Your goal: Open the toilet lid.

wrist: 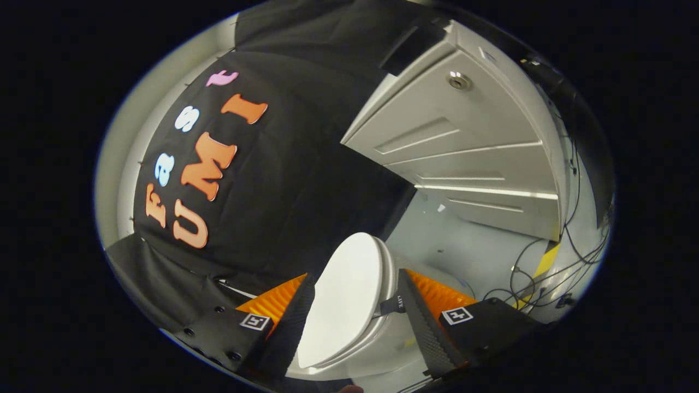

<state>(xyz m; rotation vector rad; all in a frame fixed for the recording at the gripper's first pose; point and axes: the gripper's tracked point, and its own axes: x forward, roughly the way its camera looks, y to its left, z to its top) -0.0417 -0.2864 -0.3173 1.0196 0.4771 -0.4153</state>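
The white toilet lid [344, 300] lies down on its seat and bowl [382, 344], seen tilted in the gripper view. It sits between and just ahead of my two fingers. A small dark strap tab [391, 303] sticks out from the lid's rim, close to the right finger [423, 327]. My gripper [357, 325] is open, with the fingers spread wide on either side of the lid. Neither finger visibly presses on the lid or the tab.
A white panelled door [464, 158] stands beyond the toilet. Dark cables [546, 273] and a strip of yellow-and-black tape [546, 262] lie on the pale grey floor [464, 245] past the right finger. The black cloth wall [284, 180] hangs close behind the toilet.
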